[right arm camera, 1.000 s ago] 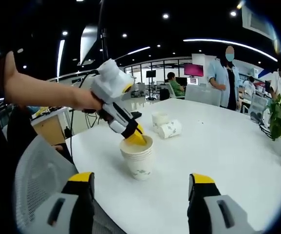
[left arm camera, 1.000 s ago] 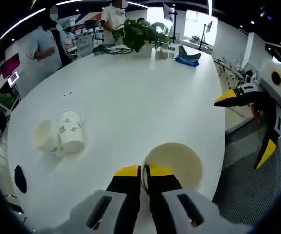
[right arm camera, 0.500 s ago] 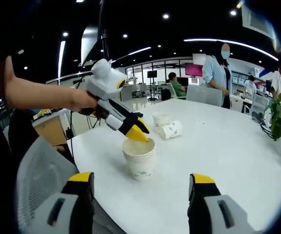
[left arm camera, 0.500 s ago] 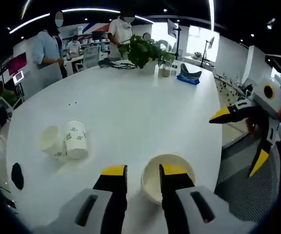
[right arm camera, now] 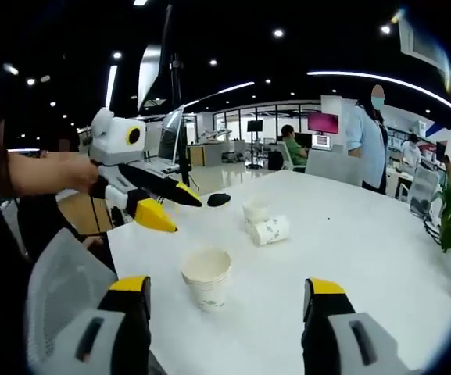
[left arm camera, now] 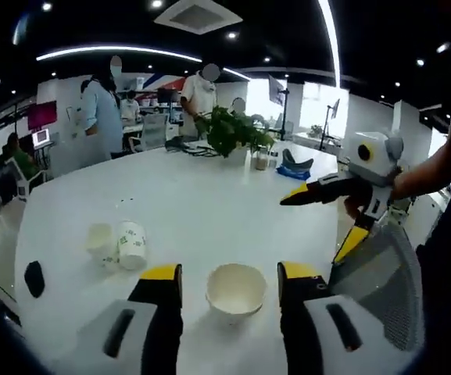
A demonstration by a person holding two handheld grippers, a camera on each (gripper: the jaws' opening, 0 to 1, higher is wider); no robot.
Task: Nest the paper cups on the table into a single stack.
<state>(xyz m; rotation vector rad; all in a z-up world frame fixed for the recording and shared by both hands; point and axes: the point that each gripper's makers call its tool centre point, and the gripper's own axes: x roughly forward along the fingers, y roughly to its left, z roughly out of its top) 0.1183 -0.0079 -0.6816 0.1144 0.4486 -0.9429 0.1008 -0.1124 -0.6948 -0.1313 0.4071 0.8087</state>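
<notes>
Both tongs gaped wide and empty: the left tongs (left arm camera: 229, 275) hung above the nested cup stack (left arm camera: 236, 291). The right tongs (right arm camera: 229, 291) faced it. Two loose paper cups (left arm camera: 121, 244) lay apart on the white worktop (left arm camera: 202, 195), presumably next to be stacked.

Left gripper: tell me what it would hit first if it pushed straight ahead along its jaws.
Most likely the stack of paper cups, standing upright on the white table between and just beyond the open left gripper. Depth is uncertain; angled higher, it could pass over the rim.
</notes>
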